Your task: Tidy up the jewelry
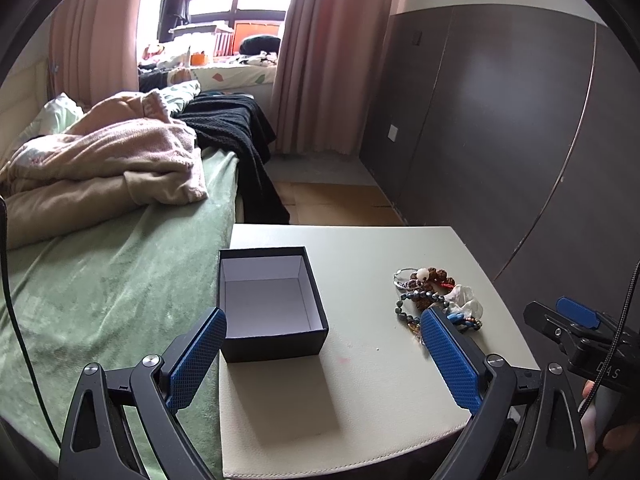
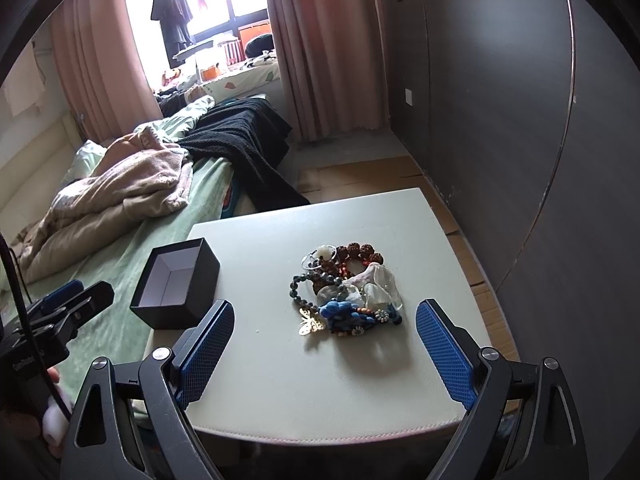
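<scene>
An open black box (image 1: 272,304) with a white empty inside stands on the left part of a white table (image 1: 360,392); it also shows in the right wrist view (image 2: 176,284). A pile of jewelry (image 2: 346,290) lies on the table: bead bracelets, brown beads, a ring, blue and clear pieces; it also shows in the left wrist view (image 1: 432,296). My left gripper (image 1: 322,322) is open and empty, just in front of the box. My right gripper (image 2: 325,320) is open and empty, near the front of the pile. Each gripper shows at the other view's edge.
A bed with a green cover (image 1: 100,280), pink blankets (image 1: 112,160) and a black throw (image 1: 240,136) lies left of the table. A dark wardrobe wall (image 1: 500,140) stands on the right. The table's front edge (image 2: 328,432) is close to me.
</scene>
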Tool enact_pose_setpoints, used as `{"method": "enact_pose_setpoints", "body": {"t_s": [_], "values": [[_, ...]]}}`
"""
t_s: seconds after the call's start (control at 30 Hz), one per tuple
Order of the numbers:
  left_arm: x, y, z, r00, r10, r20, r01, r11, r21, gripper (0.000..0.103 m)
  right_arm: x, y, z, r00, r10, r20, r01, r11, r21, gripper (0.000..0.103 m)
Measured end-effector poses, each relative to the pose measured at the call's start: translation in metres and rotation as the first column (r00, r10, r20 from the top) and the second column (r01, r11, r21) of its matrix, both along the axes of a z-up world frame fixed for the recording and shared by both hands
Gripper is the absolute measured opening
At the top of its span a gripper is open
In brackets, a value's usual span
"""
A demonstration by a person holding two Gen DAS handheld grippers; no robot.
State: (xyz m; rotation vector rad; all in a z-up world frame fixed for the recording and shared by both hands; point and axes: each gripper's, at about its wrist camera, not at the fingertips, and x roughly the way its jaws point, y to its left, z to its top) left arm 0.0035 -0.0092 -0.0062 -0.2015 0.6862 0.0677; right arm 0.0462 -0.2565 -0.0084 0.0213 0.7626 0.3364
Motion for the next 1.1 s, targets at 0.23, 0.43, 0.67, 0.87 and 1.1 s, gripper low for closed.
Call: {"method": "enact_pose_setpoints", "body": {"t_s": [0.23,0.43,0.67,0.87,1.1], "values": [[-0.001,-0.001,-0.002,1.0,-0.013,-0.015,0.013,1.0,-0.004,0.098,0.002,-0.002,0.001,1.0,-0.016,0.002,0.016,1.0,0.01,0.093],[0.007,-0.006,-0.004,1.0,-0.02,-0.015,0.02,1.0,-0.008,0.098,0.01,-0.006,-0.005,0.999,-0.043,-0.01,0.043,0.999,0.012,0.093],[0.027,-0.015,-0.011,0.998,-0.045,-0.034,0.043,0.998,-0.041,0.098,0.025,-0.016,-0.009,0.996,-0.08,-0.032,0.081,0.995,0.05,0.093],[0.049,-0.028,-0.021,0.997,-0.072,-0.035,0.068,0.993,-0.098,0.097,0.042,-0.036,-0.016,0.985,-0.152,-0.084,0.159,0.983,0.091,0.092],[0.077,-0.045,-0.043,0.989,-0.116,-0.095,0.102,0.985,-0.139,0.076,0.063,-0.067,-0.026,0.962,-0.196,-0.193,0.236,0.947,0.216,0.086]]}}
